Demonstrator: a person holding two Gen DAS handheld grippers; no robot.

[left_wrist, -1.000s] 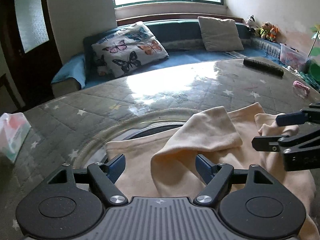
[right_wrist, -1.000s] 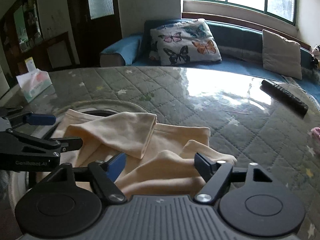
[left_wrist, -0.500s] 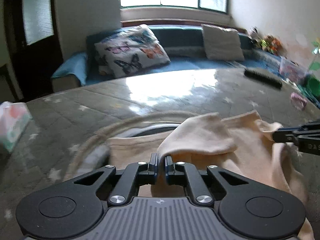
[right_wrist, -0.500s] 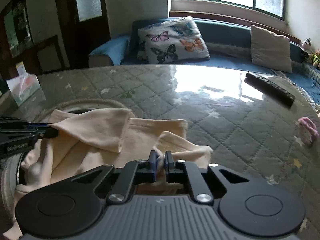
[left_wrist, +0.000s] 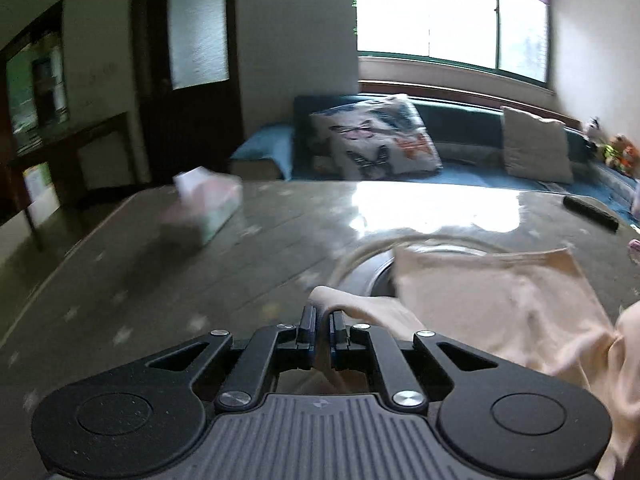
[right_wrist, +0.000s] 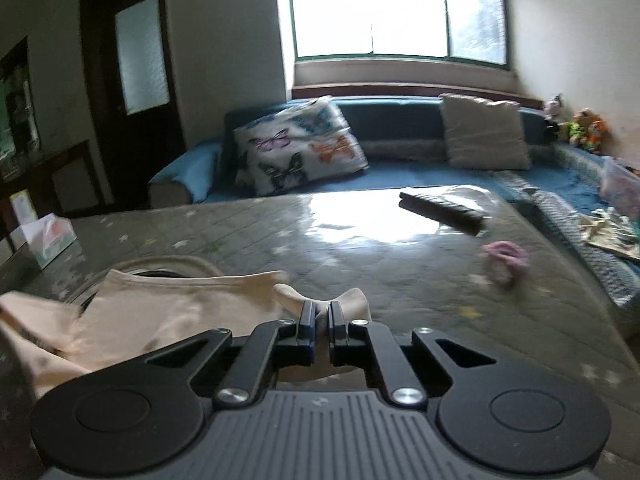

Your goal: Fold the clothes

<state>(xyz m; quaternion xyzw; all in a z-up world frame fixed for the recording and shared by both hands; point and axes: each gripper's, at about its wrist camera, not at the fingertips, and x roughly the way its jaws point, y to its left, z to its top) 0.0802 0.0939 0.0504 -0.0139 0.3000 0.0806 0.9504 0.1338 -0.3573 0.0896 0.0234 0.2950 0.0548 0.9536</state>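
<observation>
Left wrist view first: my left gripper (left_wrist: 322, 322) has its jaws pinched nearly together on a bunched corner of the cream garment (left_wrist: 500, 300), and a small tuft of fabric pokes up just past the fingertips. From that pinch the cloth runs off to the right and spreads flat across the quilted grey table (left_wrist: 160, 288), partly covering a round ring-shaped inset (left_wrist: 360, 256) in the tabletop. On the far right of this view more of the garment hangs in a loose fold. A tissue box (left_wrist: 208, 208) stands near the table's far left corner, blurred, and a dark remote control (left_wrist: 590, 212) lies toward the far right edge.

On the right wrist view, my right gripper (right_wrist: 322, 320) is likewise closed down narrow on another corner of the same garment (right_wrist: 180, 308); a little ear of cloth sticks up on each side of the jaws. The rest of the fabric stretches away to the left over the ring inset (right_wrist: 168, 266), with a rumpled bundle at the left border of the view. Well apart from the cloth, a small pink item (right_wrist: 504, 258) sits near the right edge of the table (right_wrist: 400, 280), and the remote control (right_wrist: 440, 206) rests near the far edge. The tissue box (right_wrist: 52, 240) is at the far left corner. Beyond the table I see a blue sofa (right_wrist: 400, 168) with a butterfly cushion (right_wrist: 296, 148) under the window.
</observation>
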